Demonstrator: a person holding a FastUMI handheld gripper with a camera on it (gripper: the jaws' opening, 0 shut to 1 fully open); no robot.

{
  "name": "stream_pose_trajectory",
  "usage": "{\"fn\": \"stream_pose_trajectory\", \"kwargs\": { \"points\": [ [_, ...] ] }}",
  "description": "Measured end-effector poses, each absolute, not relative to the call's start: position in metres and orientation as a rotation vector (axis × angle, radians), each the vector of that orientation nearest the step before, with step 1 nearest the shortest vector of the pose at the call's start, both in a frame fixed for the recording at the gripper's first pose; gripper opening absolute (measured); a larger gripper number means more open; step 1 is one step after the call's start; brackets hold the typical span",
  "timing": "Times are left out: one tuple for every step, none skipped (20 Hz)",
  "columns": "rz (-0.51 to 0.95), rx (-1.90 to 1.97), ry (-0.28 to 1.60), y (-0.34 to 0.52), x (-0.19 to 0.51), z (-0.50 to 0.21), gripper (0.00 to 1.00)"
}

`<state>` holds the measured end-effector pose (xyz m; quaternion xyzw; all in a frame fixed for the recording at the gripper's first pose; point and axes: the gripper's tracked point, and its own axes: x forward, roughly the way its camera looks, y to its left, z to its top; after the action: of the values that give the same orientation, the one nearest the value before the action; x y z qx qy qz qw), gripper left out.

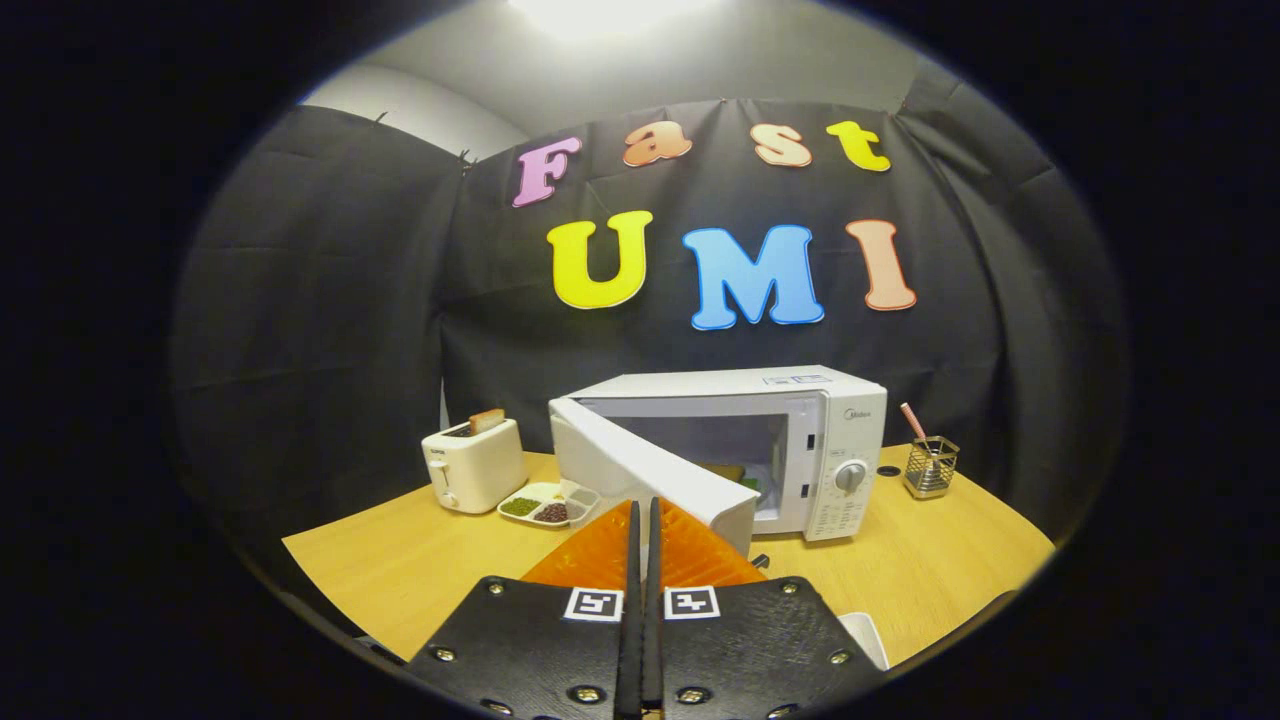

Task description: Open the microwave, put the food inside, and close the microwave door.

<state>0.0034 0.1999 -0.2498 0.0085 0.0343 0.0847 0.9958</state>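
**Microwave door part open, food inside; hand-held gripper clenched on nothing**

Far left on the table [400,560]: a cream toaster [472,465] with a slice of toast [487,420] standing up out of its slot.

Just right of the toaster and a little nearer: a white sectioned tray [548,503]. One compartment holds green bits, another dark reddish ones; what they are I cannot tell.

Centre: the white microwave [790,440] stands at the far side of the table. Its door [640,470], hinged on the left, is swung out toward the near side at an angle, part open. The cavity is visible past the door's free edge. Inside, low in the cavity, sits the food [735,472]: a yellow piece with something green beside it, mostly hidden by the door. The control panel, with a round dial [850,476], is on the microwave's right face.

Near centre: the hand-held gripper [641,520] has its two fingers pressed together, tip to tip, with nothing between them. The tips lie just in front of the door's lower edge; contact with the door cannot be judged.

Far right: a small wire-mesh holder [930,467] with a pink stick [912,420] leaning out of it, standing apart from the microwave. A small dark dot [888,470] lies on the table between the two.

Near right, beside the gripper body: the corner of a white object [865,635], not identifiable.
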Motion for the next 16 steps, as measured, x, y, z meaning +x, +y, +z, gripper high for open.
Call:
{"fn": "stream_pose_trajectory", "kwargs": {
  "points": [
    [0.153, 0.015, 0.067, 0.193, 0.007, -0.25, 0.01],
    [0.135, 0.014, 0.071, 0.185, 0.011, -0.251, 0.01],
    [0.118, 0.014, 0.069, 0.178, 0.015, -0.25, 0.01],
    [0.105, 0.014, 0.064, 0.173, 0.019, -0.248, 0.01],
    [0.095, 0.014, 0.059, 0.169, 0.022, -0.247, 0.01],
    [0.088, 0.009, 0.057, 0.165, 0.026, -0.247, 0.01],
    [0.076, 0.007, 0.059, 0.161, 0.03, -0.248, 0.01],
    [0.064, 0.005, 0.062, 0.157, 0.035, -0.25, 0.01],
    [0.054, 0.007, 0.057, 0.153, 0.038, -0.249, 0.01],
    [0.045, 0.008, 0.051, 0.148, 0.043, -0.247, 0.01],
    [0.034, 0.011, 0.046, 0.144, 0.047, -0.246, 0.01],
    [0.032, 0.018, 0.037, 0.141, 0.051, -0.244, 0.01],
    [0.032, 0.021, 0.034, 0.138, 0.057, -0.244, 0.01],
    [0.027, 0.025, 0.037, 0.135, 0.064, -0.245, 0.01],
    [0.023, 0.024, 0.035, 0.132, 0.071, -0.245, 0.01],
    [0.013, 0.023, 0.037, 0.127, 0.078, -0.246, 0.01]
  ]
}}
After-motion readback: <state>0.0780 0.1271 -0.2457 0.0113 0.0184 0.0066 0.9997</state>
